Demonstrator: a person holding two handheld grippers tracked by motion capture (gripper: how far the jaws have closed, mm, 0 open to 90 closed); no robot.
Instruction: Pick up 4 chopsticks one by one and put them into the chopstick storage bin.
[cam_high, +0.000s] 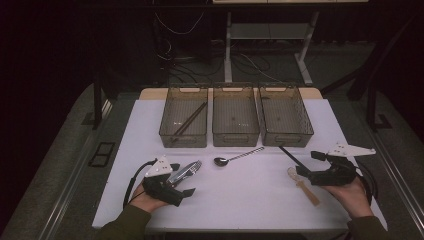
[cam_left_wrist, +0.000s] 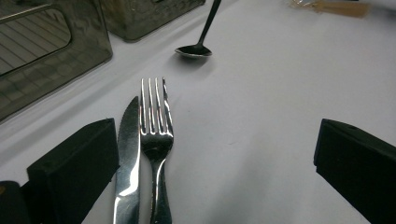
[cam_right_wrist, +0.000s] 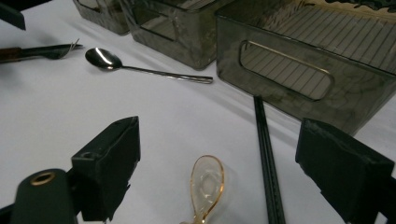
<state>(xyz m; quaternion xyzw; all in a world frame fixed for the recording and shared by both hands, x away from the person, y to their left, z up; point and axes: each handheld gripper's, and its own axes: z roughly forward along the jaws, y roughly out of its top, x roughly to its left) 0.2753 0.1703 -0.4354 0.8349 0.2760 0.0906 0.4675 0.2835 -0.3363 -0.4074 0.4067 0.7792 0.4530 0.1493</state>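
Three bins (cam_high: 236, 131) wall off the table's far edge, touching or nearly so. Before the middle bin a spoon (cam_high: 237, 155) lies, with open white tabletop (cam_high: 240, 192) nearer the person. Left of the spoon lie knife (cam_left_wrist: 128, 158) and fork (cam_left_wrist: 155, 140); right, chopsticks (cam_right_wrist: 267, 158) and a clear spoon (cam_right_wrist: 206, 184).

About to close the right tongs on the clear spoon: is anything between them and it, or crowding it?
Nothing lies between. The right tongs stand open with the clear spoon between their jaws on the bare table. The black chopsticks lie close beside it, apart, also inside the jaws, so a close might catch them.
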